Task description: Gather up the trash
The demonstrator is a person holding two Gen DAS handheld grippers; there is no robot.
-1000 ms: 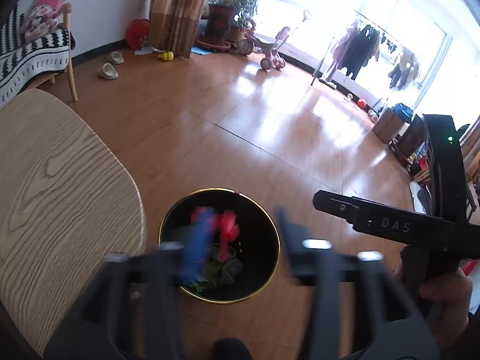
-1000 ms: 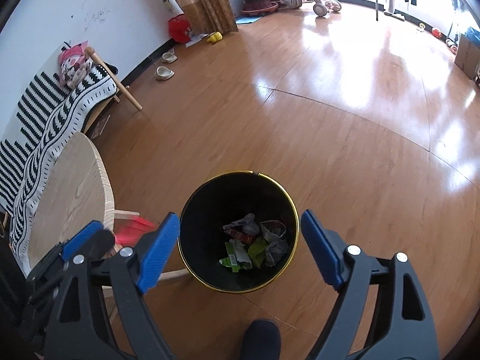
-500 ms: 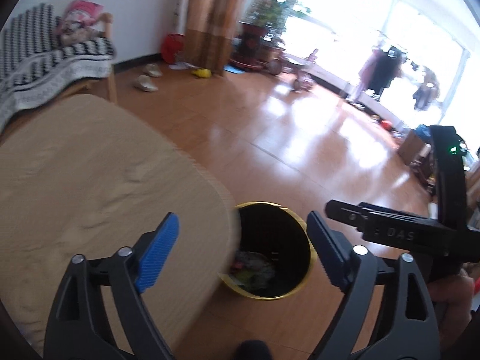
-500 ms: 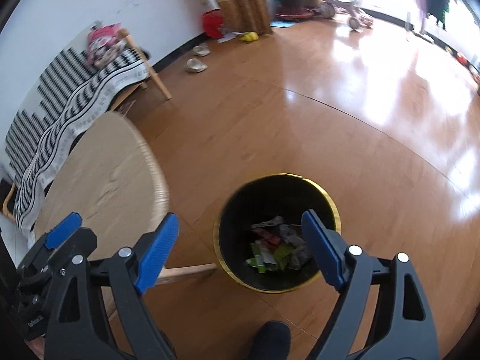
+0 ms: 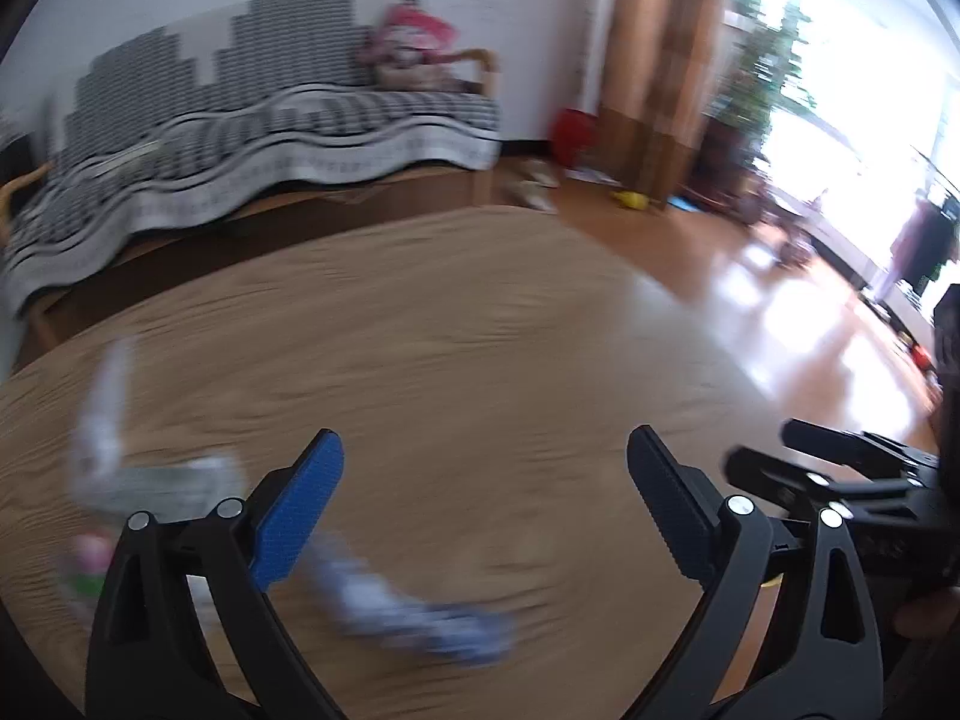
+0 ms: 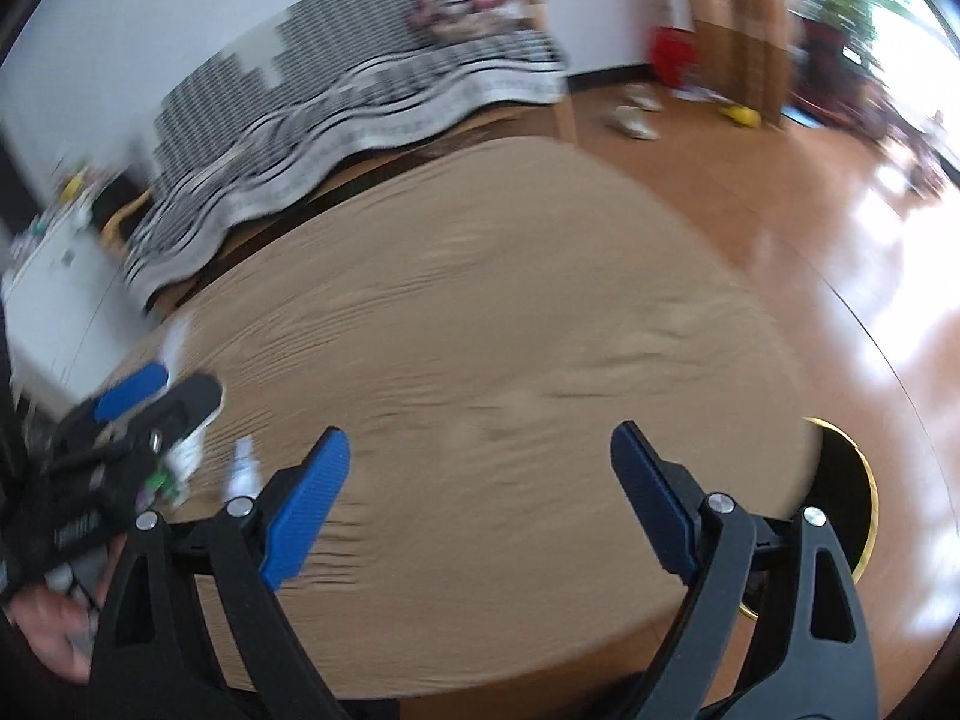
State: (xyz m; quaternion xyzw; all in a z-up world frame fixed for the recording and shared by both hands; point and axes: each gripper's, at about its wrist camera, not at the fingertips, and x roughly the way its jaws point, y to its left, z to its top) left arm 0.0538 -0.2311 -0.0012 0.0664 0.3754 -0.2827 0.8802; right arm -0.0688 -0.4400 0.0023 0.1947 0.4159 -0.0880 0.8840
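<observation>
Both views are motion-blurred. My left gripper (image 5: 483, 501) is open and empty above the round wooden table (image 5: 480, 360). Blurred trash lies on the table near it: a bluish-white crumpled wrapper (image 5: 420, 612) just below the left finger, a pale wrapper (image 5: 150, 480) and a white strip (image 5: 105, 414) further left. My right gripper (image 6: 480, 495) is open and empty over the table (image 6: 510, 360). The left gripper shows in the right wrist view (image 6: 144, 402) at the left edge, over small trash pieces (image 6: 243, 471). The black bin with a gold rim (image 6: 855, 516) shows past the table's right edge.
A sofa with a black-and-white striped cover (image 5: 270, 132) stands behind the table, with a pink toy (image 5: 414, 48) on it. Wooden floor (image 5: 780, 312) stretches right toward curtains (image 5: 660, 60), plants and bright windows. A white cabinet (image 6: 54, 300) stands at far left.
Both grippers have swung left from above the bin to over the table. The left gripper let go of red and blue trash into the bin and is open. The bin slid to the right edge.
</observation>
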